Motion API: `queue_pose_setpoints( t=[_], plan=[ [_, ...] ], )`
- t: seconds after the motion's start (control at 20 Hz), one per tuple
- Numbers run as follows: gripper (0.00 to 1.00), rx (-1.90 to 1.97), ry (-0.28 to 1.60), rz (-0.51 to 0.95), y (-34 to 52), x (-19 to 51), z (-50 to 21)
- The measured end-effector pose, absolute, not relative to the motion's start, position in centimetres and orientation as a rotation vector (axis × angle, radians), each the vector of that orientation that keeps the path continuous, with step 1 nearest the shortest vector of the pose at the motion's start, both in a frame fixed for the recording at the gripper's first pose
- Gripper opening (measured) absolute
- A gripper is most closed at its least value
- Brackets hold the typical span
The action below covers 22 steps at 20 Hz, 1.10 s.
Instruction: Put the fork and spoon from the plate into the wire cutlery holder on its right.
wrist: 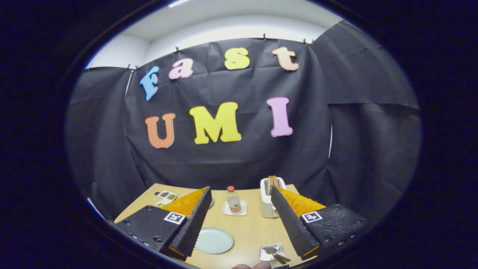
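Note:
My gripper (241,191) is held high above the wooden table (250,228), open wide, with nothing between its fingers. Below and between the fingers lies a pale green round plate (214,241). Its visible part is bare, and the left finger (194,220) covers its left rim. To the plate's right, by the right finger (293,222), sits a small square metal cutlery holder (269,254). Silver cutlery (277,254) rests in it, with ends pointing out toward me. I cannot tell fork from spoon at this size.
Beyond the fingers a small bottle (233,200) stands on a white square coaster (235,209). A white toaster (268,200) with toast stands to its right. A small divided dish (165,197) sits at the far left. A hand (254,266) shows at the near edge.

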State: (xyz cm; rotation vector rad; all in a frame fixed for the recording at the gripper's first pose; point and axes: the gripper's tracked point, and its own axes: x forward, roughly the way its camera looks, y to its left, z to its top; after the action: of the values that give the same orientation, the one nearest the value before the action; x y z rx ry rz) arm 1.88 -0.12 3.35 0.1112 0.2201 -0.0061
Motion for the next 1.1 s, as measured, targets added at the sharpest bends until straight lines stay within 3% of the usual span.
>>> queue_pose_setpoints(
  t=[0.6, 1.1],
  plan=[
    [0.96, 0.076, 0.024, -0.01, 1.9, 0.0, 9.8],
    [0.96, 0.101, 0.039, 0.0, 2.1, -0.1, 9.7]
  ],
)
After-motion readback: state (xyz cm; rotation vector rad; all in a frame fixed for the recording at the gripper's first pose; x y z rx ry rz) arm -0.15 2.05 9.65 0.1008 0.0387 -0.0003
